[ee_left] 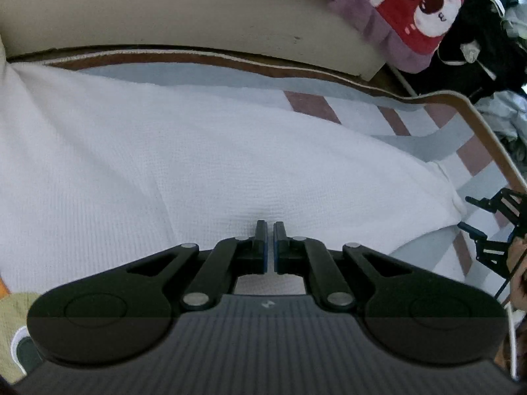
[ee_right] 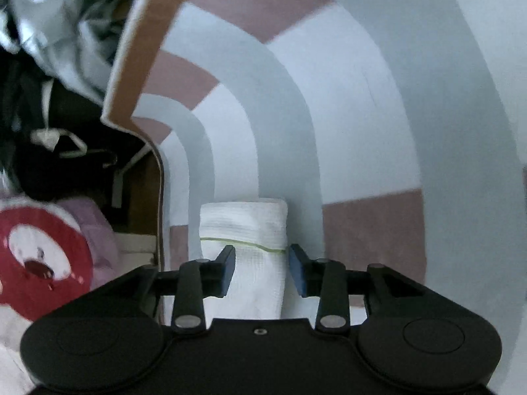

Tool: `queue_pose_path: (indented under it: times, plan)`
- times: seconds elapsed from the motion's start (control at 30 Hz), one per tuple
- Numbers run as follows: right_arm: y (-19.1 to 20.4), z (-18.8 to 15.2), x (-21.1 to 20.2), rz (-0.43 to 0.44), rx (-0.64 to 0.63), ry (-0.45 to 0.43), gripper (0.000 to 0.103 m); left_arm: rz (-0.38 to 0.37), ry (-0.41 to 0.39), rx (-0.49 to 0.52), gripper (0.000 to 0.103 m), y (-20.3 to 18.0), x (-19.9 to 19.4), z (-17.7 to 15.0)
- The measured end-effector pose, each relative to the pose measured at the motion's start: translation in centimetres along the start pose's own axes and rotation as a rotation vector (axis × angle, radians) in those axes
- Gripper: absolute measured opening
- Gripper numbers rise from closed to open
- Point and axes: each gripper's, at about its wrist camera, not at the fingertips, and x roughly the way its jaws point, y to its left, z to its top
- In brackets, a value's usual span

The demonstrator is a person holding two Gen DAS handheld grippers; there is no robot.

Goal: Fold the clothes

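Striped bedding (ee_left: 411,138) in pale blue, white and dusty pink covers the bed, with a beige headboard (ee_left: 184,10) behind it and a red-and-lilac bear cushion (ee_left: 425,10) off at the corner. Across that cover lies my white waffle-knit garment (ee_left: 184,158), spread wide and smooth with a few soft creases; one narrow end (ee_right: 243,227), crossed by a thin green line, reaches toward my right gripper (ee_right: 262,270). Its jaws stand apart on either side of that end, with the pads not pressing on it. My left gripper (ee_left: 270,247) is clenched tight just over the cloth; whether any fabric is caught between the tips I cannot tell. The garment's near edge is hidden under my left tool, the right view is blurred, and a dark heap of clothes (ee_right: 49,65) beyond the bed is hard to make out.
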Motion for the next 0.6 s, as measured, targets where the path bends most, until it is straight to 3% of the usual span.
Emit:
queue_pose_path:
  times: [0.07, 0.13, 0.3, 0.33, 0.37, 0.4, 0.47, 0.53, 0.6]
  plan:
    - [0.7, -0.2, 0.3, -0.018, -0.067, -0.006, 0.058, 0.029, 0.001, 0.056, 0.004, -0.8, -0.1, -0.1]
    - [1.3, -0.5, 1.2, -0.045, -0.14, -0.018, 0.058, 0.052, 0.001, 0.107, 0.004, -1.5, -0.1, -0.3]
    - [2.8, -3.0, 3.0, -0.027, -0.359, -0.203, 0.06, 0.067, -0.009, 0.138, 0.004, -2.0, -0.1, -0.4]
    - [3.3, -3.7, 3.7, -0.014, -0.427, -0.217, 0.033, 0.066, -0.011, 0.13, 0.004, -2.0, -0.1, -0.5]
    - [3.4, -3.5, 4.5, 0.018, -0.451, -0.167, 0.008, 0.066, -0.016, 0.127, 0.004, -1.9, -0.2, -0.5]
    - [3.4, -3.3, 4.7, 0.069, -0.448, -0.142, 0.01, 0.065, -0.021, 0.123, 0.004, -1.9, -0.3, -0.6]
    - [3.9, -3.1, 2.3, 0.128, -0.493, -0.305, 0.01, 0.062, -0.034, 0.125, 0.004, -1.8, -0.4, -0.8]
    - [5.3, -3.0, 0.8, 0.146, -0.602, -0.38, 0.008, 0.062, -0.046, 0.139, 0.004, -1.9, -0.3, -1.0]
    - [5.9, -3.0, 1.5, 0.109, -0.65, -0.384, 0.008, 0.072, -0.05, 0.16, 0.004, -2.1, -0.2, -1.1]
